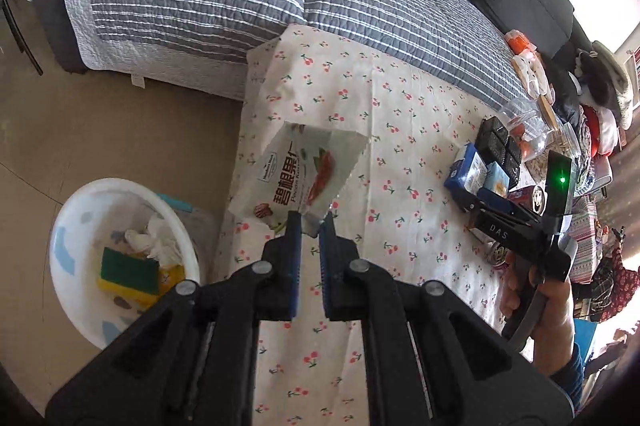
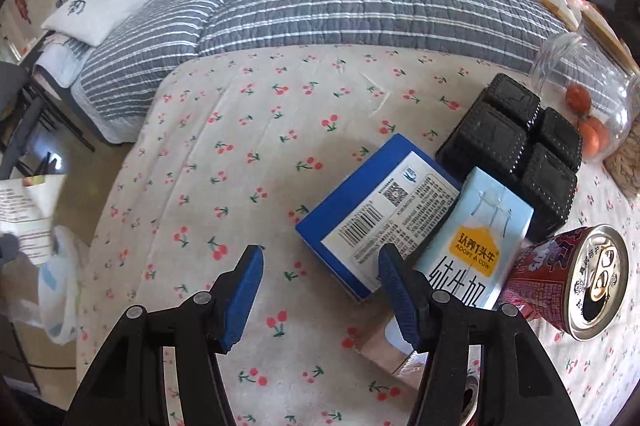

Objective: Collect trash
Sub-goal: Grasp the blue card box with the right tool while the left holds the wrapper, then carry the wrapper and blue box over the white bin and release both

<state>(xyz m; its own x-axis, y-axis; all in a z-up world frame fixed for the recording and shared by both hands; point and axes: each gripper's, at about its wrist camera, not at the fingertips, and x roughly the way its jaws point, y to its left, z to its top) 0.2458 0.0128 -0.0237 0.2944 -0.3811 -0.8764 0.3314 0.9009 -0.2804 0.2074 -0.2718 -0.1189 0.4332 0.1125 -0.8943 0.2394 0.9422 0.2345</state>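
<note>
The left gripper (image 1: 311, 224) is holding a white pecan snack bag (image 1: 298, 179) by its lower corner, its blue-padded jaws clamped on the foil edge, so the bag is hanging above the near-left edge of the counter (image 1: 400, 129), which is wearing a cherry-print cloth. Below and to the left of that counter edge, a white basin (image 1: 76, 226) is sitting on the floor, already carrying a green-and-yellow sponge (image 1: 128, 268) and some crumpled tissue (image 1: 156, 242). Toward the counter's right side, the right gripper (image 2: 320, 262) is hovering low over the cloth with its jaws standing wide apart and gripping nothing. Its right fingertip is lying just in front of a blue carton (image 2: 376, 209) that is lying flat with its barcode label up, and a pale blue milk carton (image 2: 480, 242) is leaning against that carton's right side. A red drink can (image 2: 568, 282) is lying on its side just right of the milk carton, its opened top facing the camera. Further back on the counter, a black four-cell plastic tray (image 2: 512, 145) is resting behind the cartons, and a clear plastic jar (image 2: 584, 101) holding small orange fruits is lying beyond the tray. Behind the counter, a grey striped quilted sofa (image 2: 360, 5) is stretching across the background.
</note>
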